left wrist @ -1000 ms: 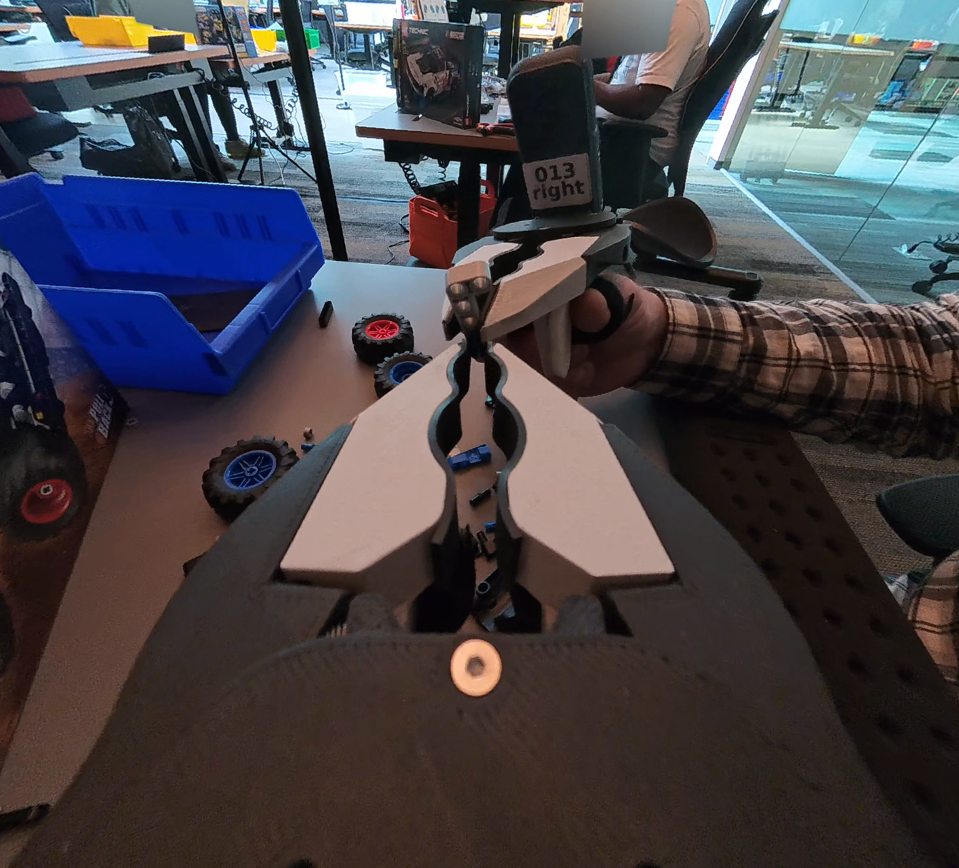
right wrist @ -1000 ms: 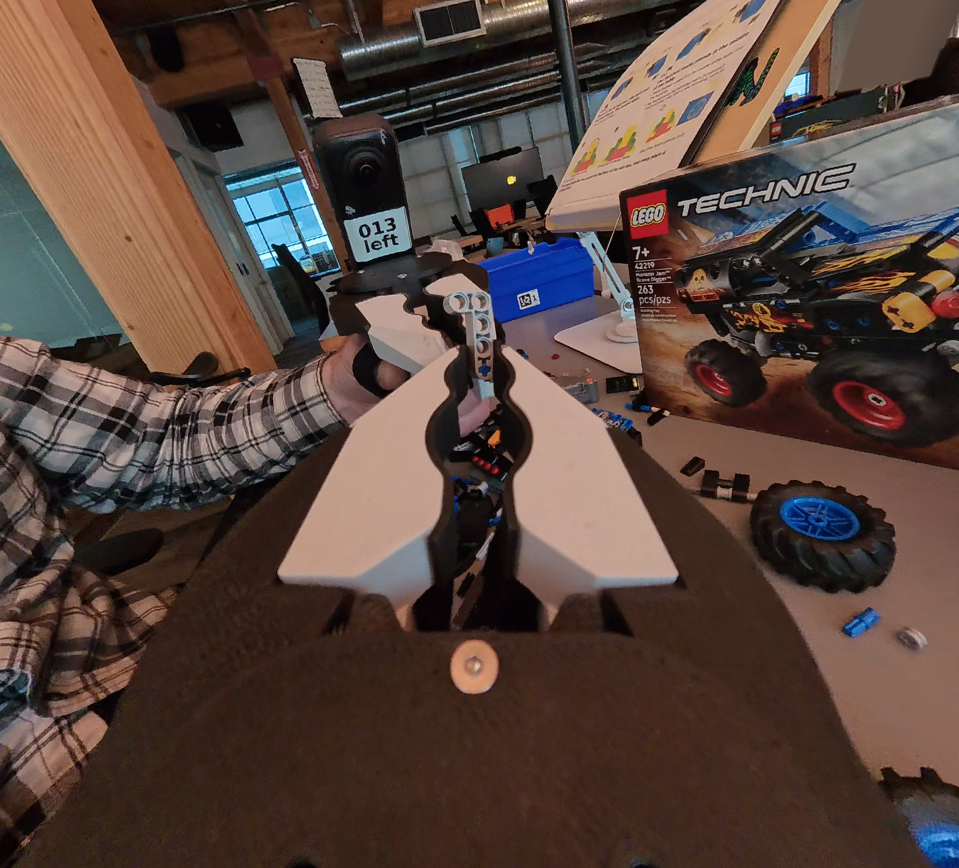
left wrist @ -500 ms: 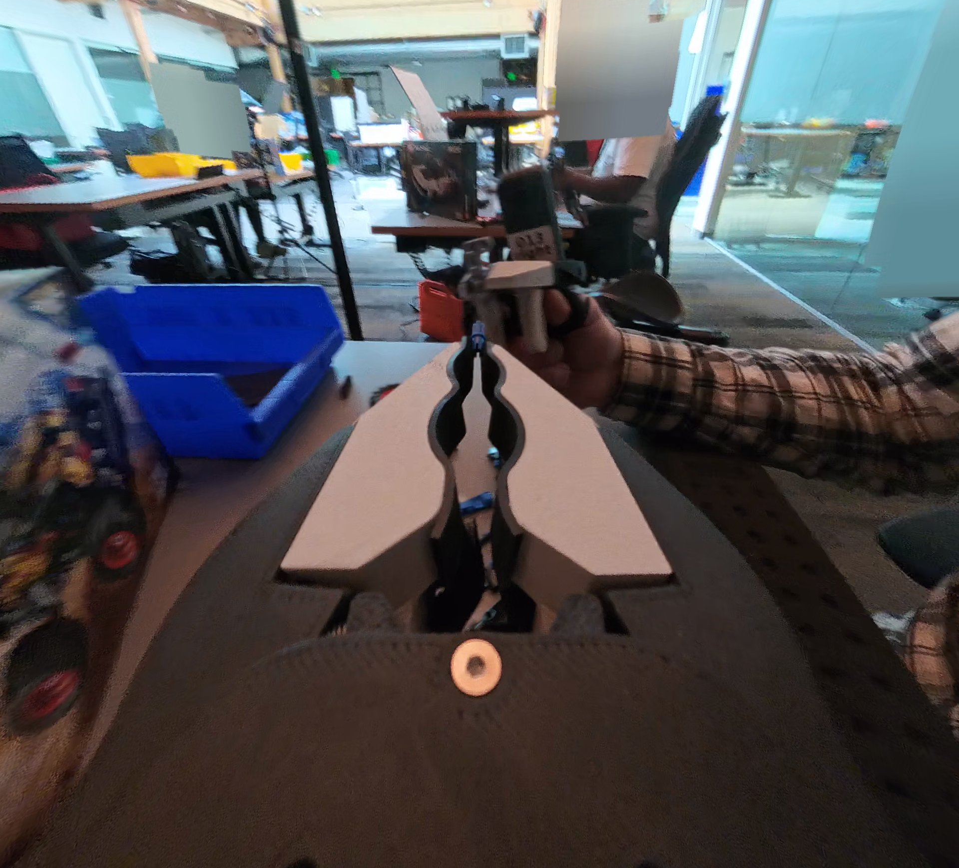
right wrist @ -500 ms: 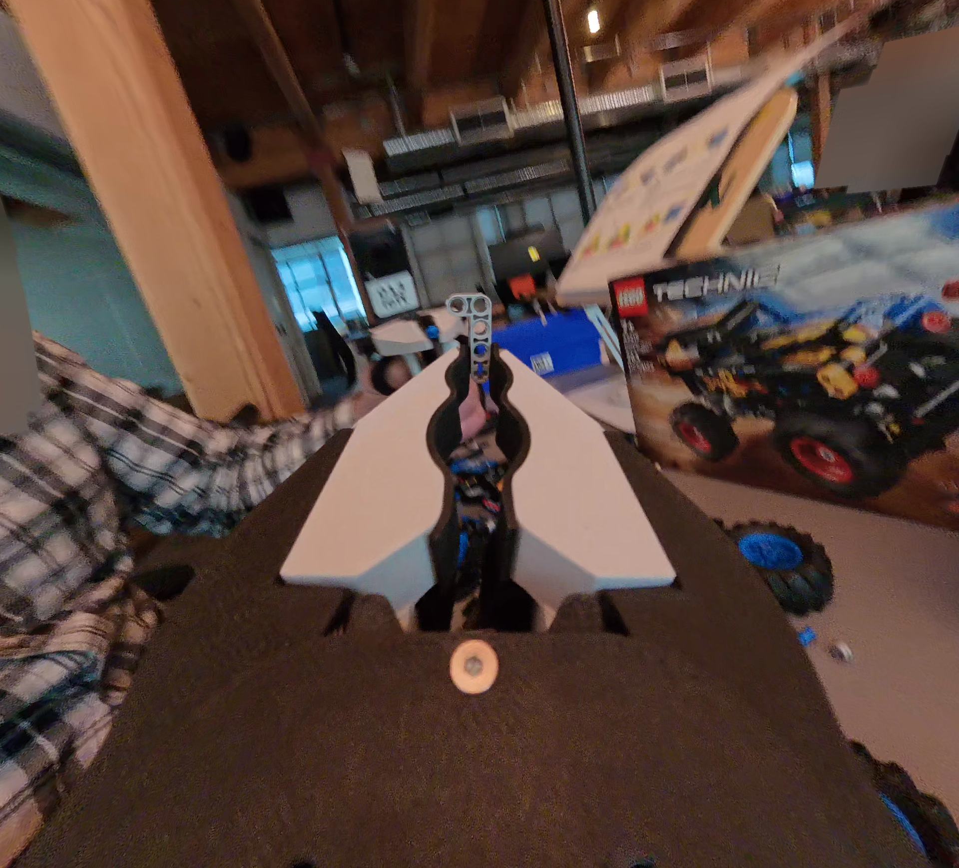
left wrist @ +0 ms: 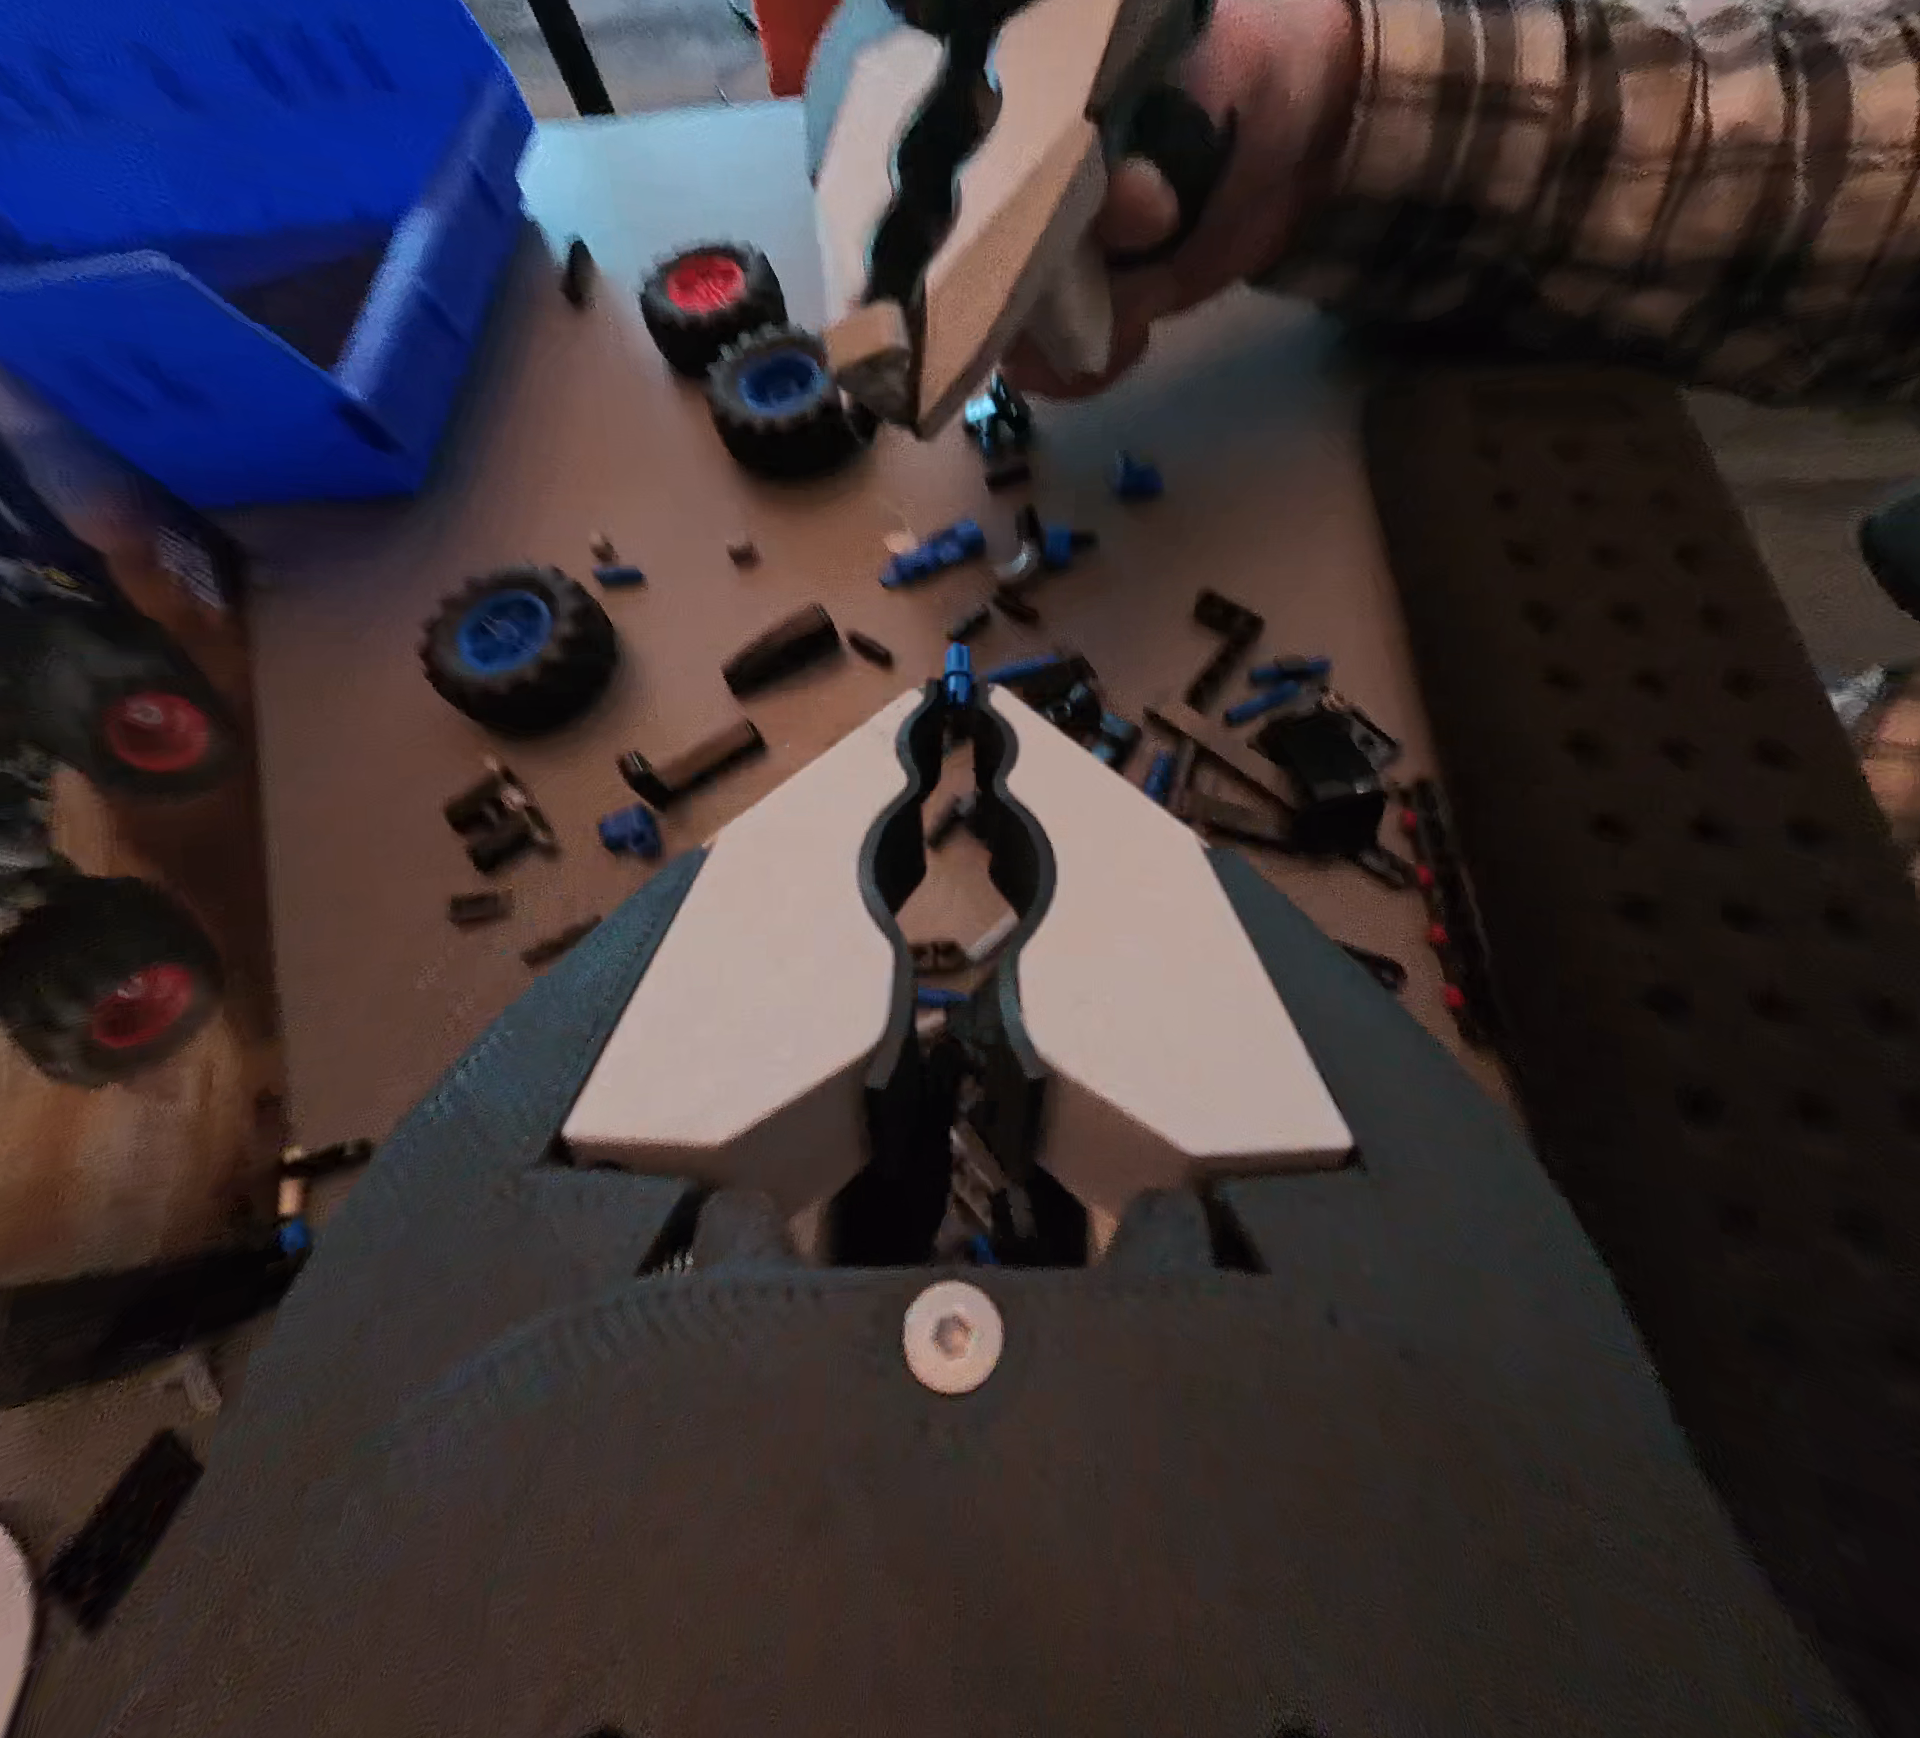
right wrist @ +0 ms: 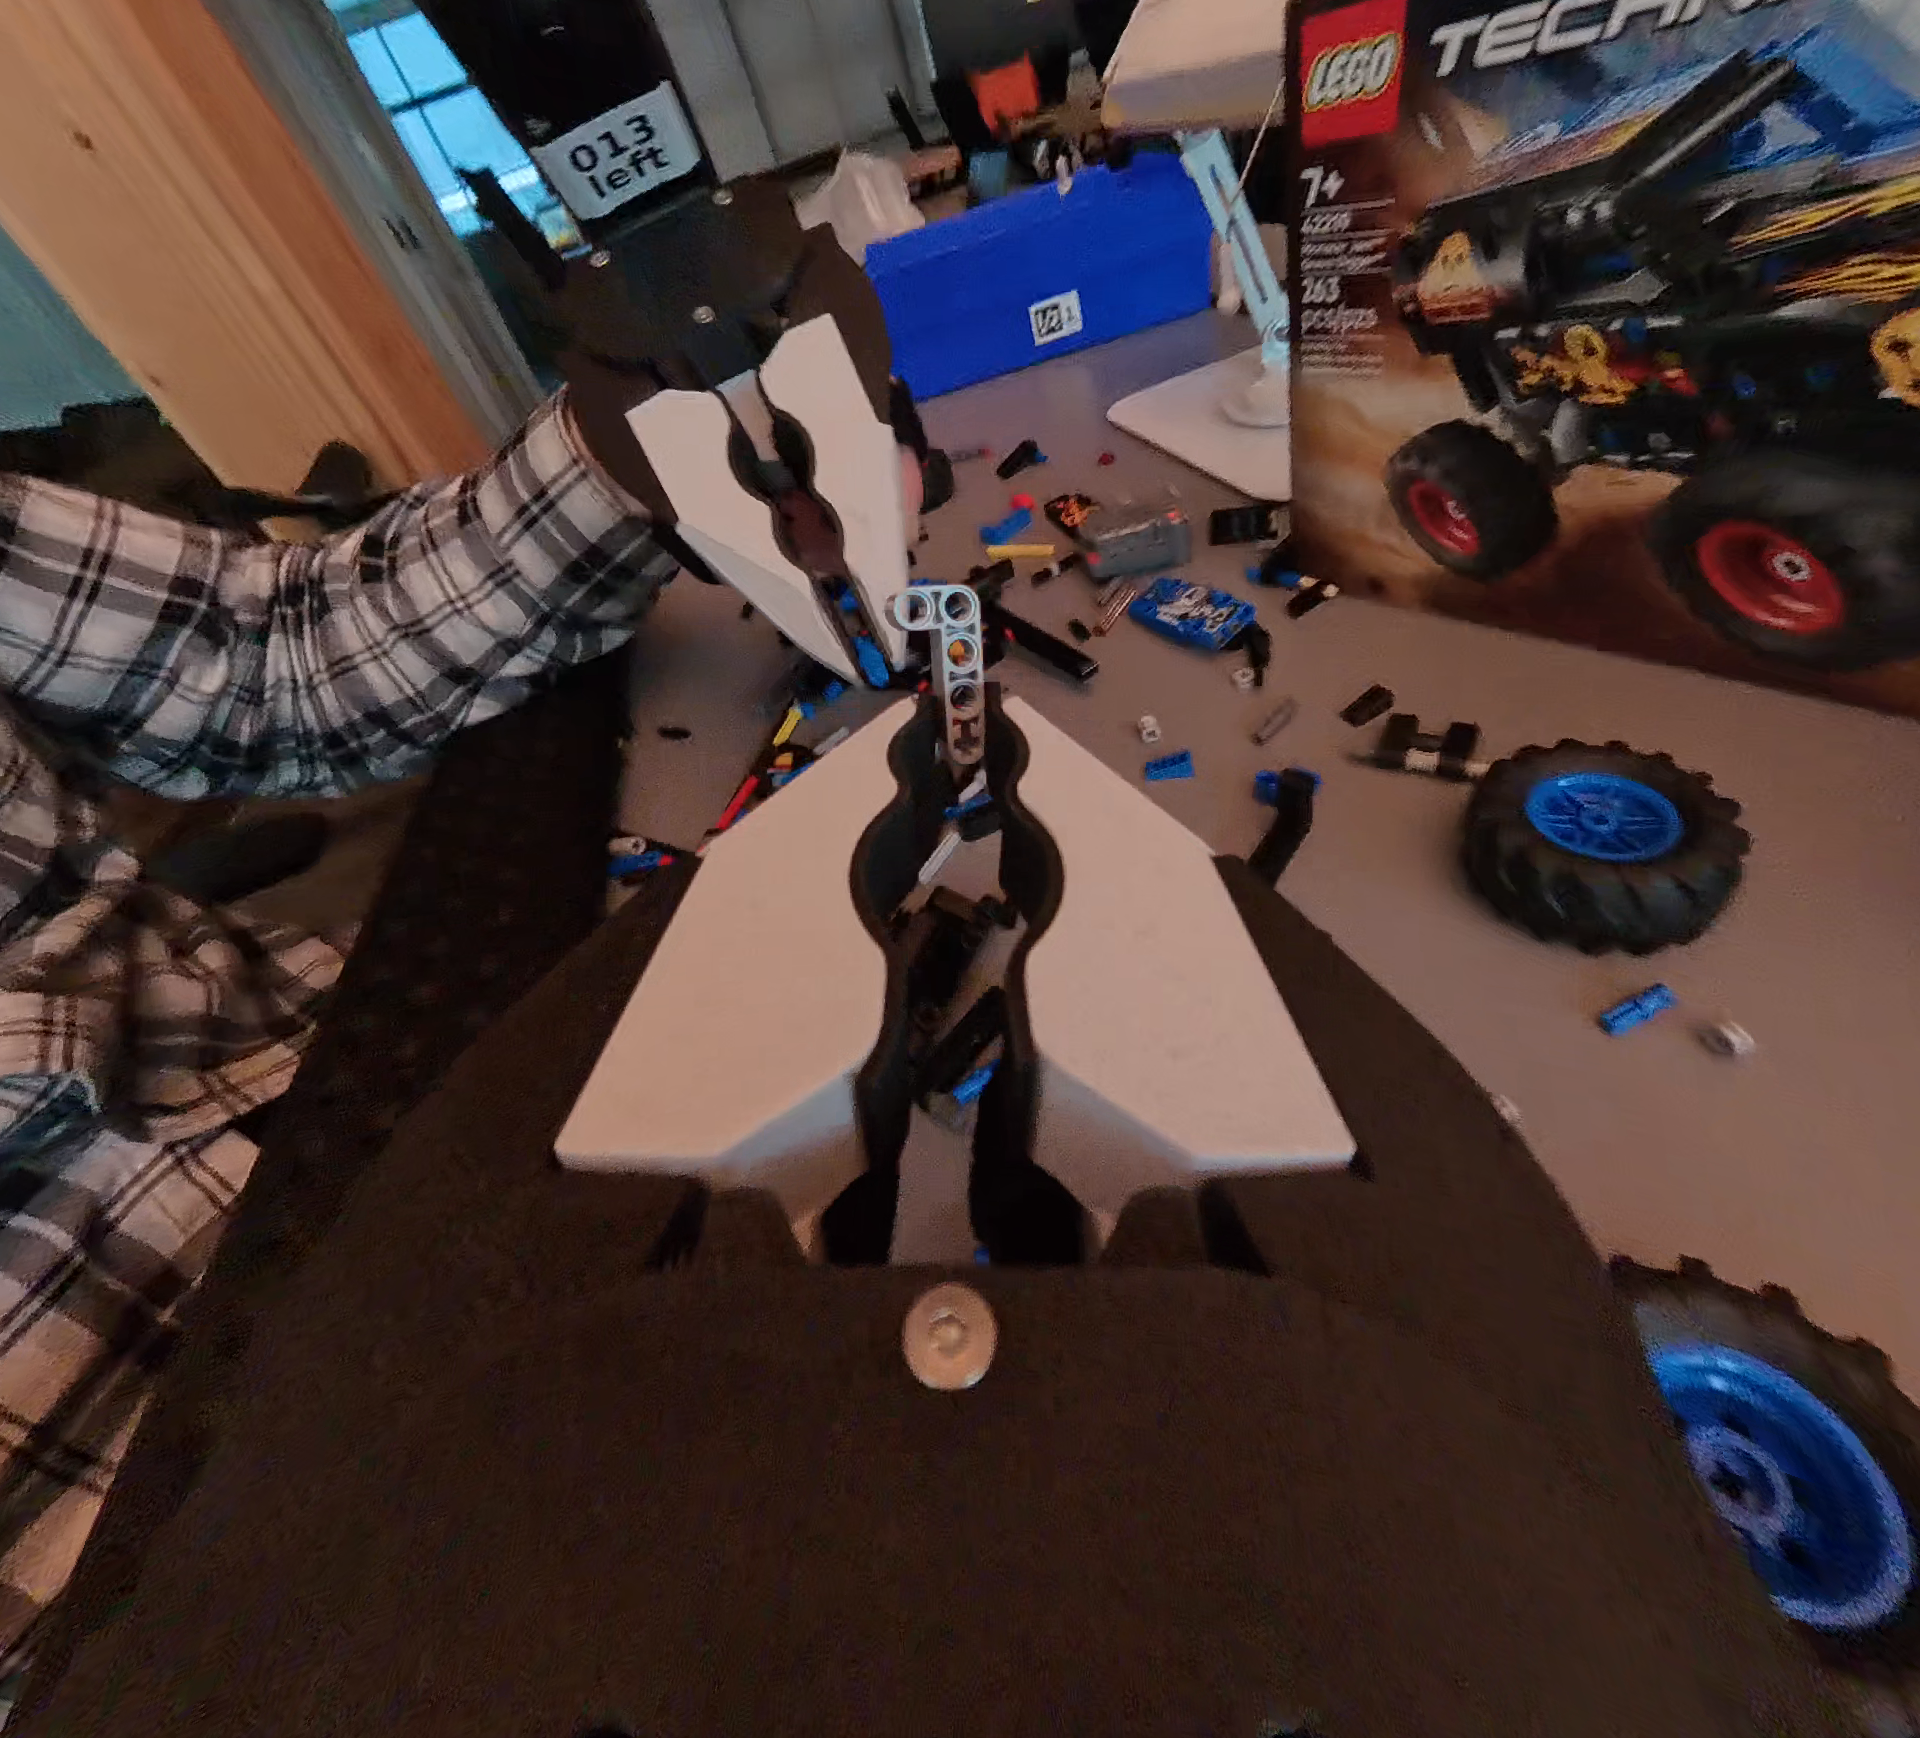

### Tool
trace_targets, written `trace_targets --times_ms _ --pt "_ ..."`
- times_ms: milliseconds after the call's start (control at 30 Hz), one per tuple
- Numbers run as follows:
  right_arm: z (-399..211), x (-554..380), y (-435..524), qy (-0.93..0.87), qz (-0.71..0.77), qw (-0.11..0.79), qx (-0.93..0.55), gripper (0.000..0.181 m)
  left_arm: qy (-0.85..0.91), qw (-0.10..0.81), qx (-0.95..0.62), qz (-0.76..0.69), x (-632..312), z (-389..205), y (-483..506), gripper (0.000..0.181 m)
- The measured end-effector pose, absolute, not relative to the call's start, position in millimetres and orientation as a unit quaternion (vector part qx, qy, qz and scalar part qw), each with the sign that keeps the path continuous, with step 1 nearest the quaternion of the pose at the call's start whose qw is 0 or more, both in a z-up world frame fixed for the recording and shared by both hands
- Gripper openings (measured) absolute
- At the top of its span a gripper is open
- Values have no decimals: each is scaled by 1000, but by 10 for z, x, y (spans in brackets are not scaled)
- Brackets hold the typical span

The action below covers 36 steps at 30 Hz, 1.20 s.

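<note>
The left gripper (left wrist: 957, 714) pinches a small blue plastic pin (left wrist: 955, 668). The right gripper (right wrist: 958, 720) clamps a grey L-shaped holed beam (right wrist: 951, 651), above scattered bricks and knobbly rubber tyres (left wrist: 517, 646).

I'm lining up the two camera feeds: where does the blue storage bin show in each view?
Left wrist view: blue storage bin fills the upper left, behind the loose wheels.
Right wrist view: it sits upper centre, at the table's far end.
Shared landmark: the toy truck box, left edge in the left view.
</note>
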State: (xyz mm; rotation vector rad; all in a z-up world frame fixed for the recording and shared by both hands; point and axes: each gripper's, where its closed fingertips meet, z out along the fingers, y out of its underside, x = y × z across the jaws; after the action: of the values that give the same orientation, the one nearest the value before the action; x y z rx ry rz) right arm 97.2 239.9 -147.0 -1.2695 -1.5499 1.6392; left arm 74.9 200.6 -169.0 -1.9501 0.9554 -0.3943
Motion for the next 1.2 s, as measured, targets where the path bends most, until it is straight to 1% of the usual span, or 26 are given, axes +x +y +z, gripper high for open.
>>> trace_targets --times_ms 33,67,200,267,333,400,533,667,767,833,900,1033,1100,1200 --pt "-1502 971 2355 -586 605 264 -470 7 390 433 -799 -149 699 -1780 1976 5" --pt "-1572 964 2306 -603 591 254 -472 7 391 419 -810 -126 621 -1860 1970 13" --pt "-2089 912 2275 -684 467 238 -507 7 377 398 -830 -104 440 -1976 1889 28" --pt "-2242 889 2242 -708 428 235 -510 14 367 390 -840 -82 290 -1997 1832 40" --pt "-2272 863 2180 -718 419 235 -503 21 357 389 -846 -68 149 -1968 1736 42" --pt "-2293 850 2163 -723 411 235 -502 25 347 390 -852 -46 -16 -1929 1625 42" --pt "-2183 831 2234 -704 426 255 -508 28 323 377 -868 -16 -338 -1922 1351 33" --pt "-2111 823 2291 -696 426 279 -506 27 312 362 -878 -21 -434 -2079 1245 35" --pt "-2156 820 2287 -702 417 277 -506 26 333 327 -884 -4 -393 -2277 1278 34" --pt "-2161 816 2249 -709 417 277 -498 25 345 308 -887 0 -335 -2425 1341 29" --pt "-2164 808 2230 -713 412 281 -492 23 352 293 -888 34 -385 -2536 1401 16" --pt "-2163 791 2204 -719 406 289 -484 23 339 304 -890 32 -427 -2516 1422 14" --pt "-2144 778 2181 -720 407 292 -480 23 322 332 -886 10 -412 -2445 1451 14" --pt "-2025 715 2078 -721 416 320 -452 25 310 350 -884 4 -426 -2364 1481 14"
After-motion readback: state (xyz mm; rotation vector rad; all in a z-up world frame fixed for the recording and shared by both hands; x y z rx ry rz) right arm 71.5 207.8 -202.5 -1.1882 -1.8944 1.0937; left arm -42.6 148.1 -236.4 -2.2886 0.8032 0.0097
